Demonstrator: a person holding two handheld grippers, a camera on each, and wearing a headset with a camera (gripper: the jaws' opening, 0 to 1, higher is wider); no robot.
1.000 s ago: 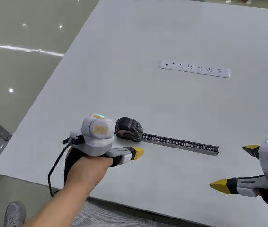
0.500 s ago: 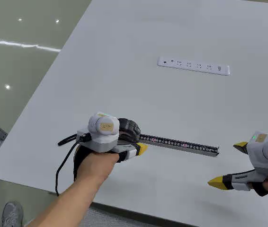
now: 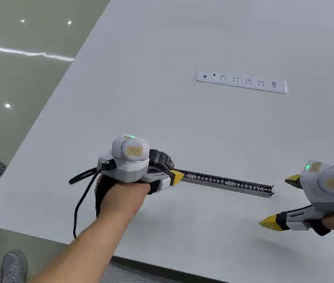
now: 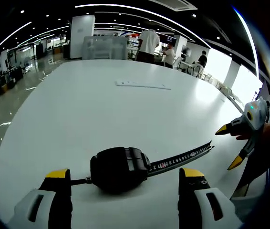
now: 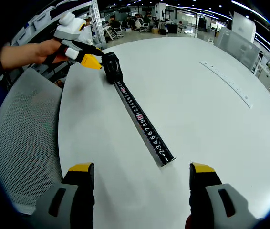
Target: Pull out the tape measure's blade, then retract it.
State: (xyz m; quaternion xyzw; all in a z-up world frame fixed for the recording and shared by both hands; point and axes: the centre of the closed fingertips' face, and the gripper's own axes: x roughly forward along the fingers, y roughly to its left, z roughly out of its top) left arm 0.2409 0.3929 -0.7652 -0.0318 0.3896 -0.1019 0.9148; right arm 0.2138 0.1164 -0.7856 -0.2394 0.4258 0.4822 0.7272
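A black tape measure case (image 3: 162,158) lies on the white table (image 3: 155,71), its blade (image 3: 229,183) drawn out flat to the right. My left gripper (image 3: 168,170) is open, its yellow-tipped jaws on either side of the case (image 4: 119,168) with gaps on both sides. The blade (image 4: 182,157) runs off to the right toward the right gripper (image 4: 237,143). My right gripper (image 3: 281,200) is open just past the blade's free end, holding nothing. Seen from the right gripper (image 5: 140,168), the blade (image 5: 140,119) ends slightly ahead between the jaws, with the case (image 5: 112,67) and left gripper (image 5: 85,55) beyond.
A white power strip (image 3: 241,82) lies further back on the table, well away from the tape. The table's near edge runs just below both hands. A grey mesh chair (image 5: 25,133) stands beside that edge. People stand far off in the room.
My left gripper has moved forward so that the case now sits between its jaws. My right gripper has drifted a little closer to the blade's end. The tape itself has stayed put.
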